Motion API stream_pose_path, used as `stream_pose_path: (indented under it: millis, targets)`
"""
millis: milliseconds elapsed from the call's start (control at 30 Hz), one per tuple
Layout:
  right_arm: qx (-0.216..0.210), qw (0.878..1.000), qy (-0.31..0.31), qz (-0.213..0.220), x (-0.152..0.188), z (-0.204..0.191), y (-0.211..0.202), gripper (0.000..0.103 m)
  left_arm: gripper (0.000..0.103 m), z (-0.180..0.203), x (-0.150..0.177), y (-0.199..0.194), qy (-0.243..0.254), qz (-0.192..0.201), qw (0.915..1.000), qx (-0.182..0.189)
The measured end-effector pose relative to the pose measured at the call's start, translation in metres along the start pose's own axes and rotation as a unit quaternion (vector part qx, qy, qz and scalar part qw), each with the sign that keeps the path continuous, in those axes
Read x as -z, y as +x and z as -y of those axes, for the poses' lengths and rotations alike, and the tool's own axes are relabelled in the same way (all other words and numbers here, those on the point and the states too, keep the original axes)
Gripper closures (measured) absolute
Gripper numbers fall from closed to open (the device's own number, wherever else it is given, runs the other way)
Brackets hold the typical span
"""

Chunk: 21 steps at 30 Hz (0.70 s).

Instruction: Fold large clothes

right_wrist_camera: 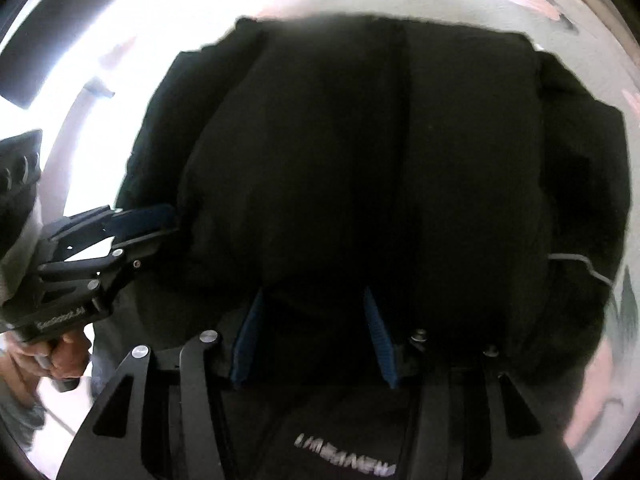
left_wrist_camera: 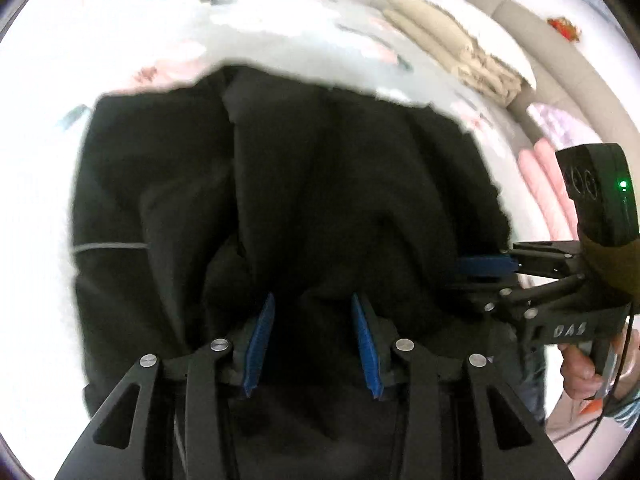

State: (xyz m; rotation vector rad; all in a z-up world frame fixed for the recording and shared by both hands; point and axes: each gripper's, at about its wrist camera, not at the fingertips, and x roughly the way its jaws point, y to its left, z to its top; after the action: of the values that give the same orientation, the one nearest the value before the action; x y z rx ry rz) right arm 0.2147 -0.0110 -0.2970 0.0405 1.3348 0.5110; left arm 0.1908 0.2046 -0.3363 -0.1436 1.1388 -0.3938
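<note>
A large black garment (left_wrist_camera: 304, 184) lies bunched on a bed with a pale floral sheet (left_wrist_camera: 280, 44). My left gripper (left_wrist_camera: 314, 300) is open, its blue pads spread over the garment's near folds. My right gripper (left_wrist_camera: 480, 266) shows at the right of the left wrist view, its blue pad pushed into the cloth edge. In the right wrist view the garment (right_wrist_camera: 380, 152) fills the frame, with white lettering (right_wrist_camera: 344, 454) on its near part. My right gripper (right_wrist_camera: 314, 300) is open over the cloth. My left gripper (right_wrist_camera: 160, 220) enters from the left, its tips at the garment's side.
Folded beige bedding and a white pillow (left_wrist_camera: 460, 48) sit at the bed's far right by a padded headboard (left_wrist_camera: 560, 52). Pink and patterned cloth (left_wrist_camera: 548, 160) lies beside them. A dark panel (right_wrist_camera: 52, 32) shows at far left. The person's hands (left_wrist_camera: 580, 368) hold the grips.
</note>
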Motion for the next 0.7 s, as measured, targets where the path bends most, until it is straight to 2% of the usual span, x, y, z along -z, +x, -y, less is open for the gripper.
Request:
stream_pose_path:
  millis: [33, 133, 200, 233, 300, 367, 400, 567, 700]
  targets:
    - [0.0, 1.0, -0.003, 0.012, 0.001, -0.003, -0.015, 0.048, 0.061, 0.004, -0.001, -0.014, -0.004, 0.015, 0.9999, 0.006]
    - [-0.01, 0.999, -0.023, 0.036, 0.006, -0.014, -0.05, 0.047, 0.05, 0.013, 0.002, -0.037, -0.018, 0.042, 0.9985, 0.032]
    - [-0.017, 0.999, -0.025, 0.034, 0.01, -0.016, -0.051, 0.047, 0.046, 0.017, 0.006, -0.031, -0.025, 0.036, 0.9986, 0.03]
    - [-0.014, 0.999, -0.026, 0.023, 0.012, -0.017, -0.041, 0.047, 0.046, 0.017, 0.009, -0.017, -0.028, 0.022, 0.9993, 0.008]
    - [0.019, 0.999, -0.026, -0.009, 0.021, -0.011, -0.013, 0.047, 0.046, 0.004, 0.016, 0.012, -0.042, -0.013, 0.9989, -0.012]
    - [0.017, 0.999, -0.009, -0.043, 0.028, 0.007, 0.023, 0.048, 0.047, -0.007, 0.026, 0.034, -0.064, -0.019, 0.9978, -0.007]
    - [0.007, 0.999, 0.002, -0.036, 0.03, 0.014, 0.029, 0.048, 0.047, -0.01, 0.028, 0.037, -0.072, -0.015, 0.9973, -0.003]
    - [-0.02, 0.999, 0.017, -0.027, 0.03, 0.023, 0.02, 0.047, 0.046, -0.005, 0.033, 0.01, -0.085, 0.003, 0.9963, -0.003]
    - [-0.079, 0.996, 0.033, 0.002, 0.048, 0.037, -0.024, 0.042, 0.046, -0.011, 0.059, -0.04, -0.121, 0.026, 0.9923, -0.003]
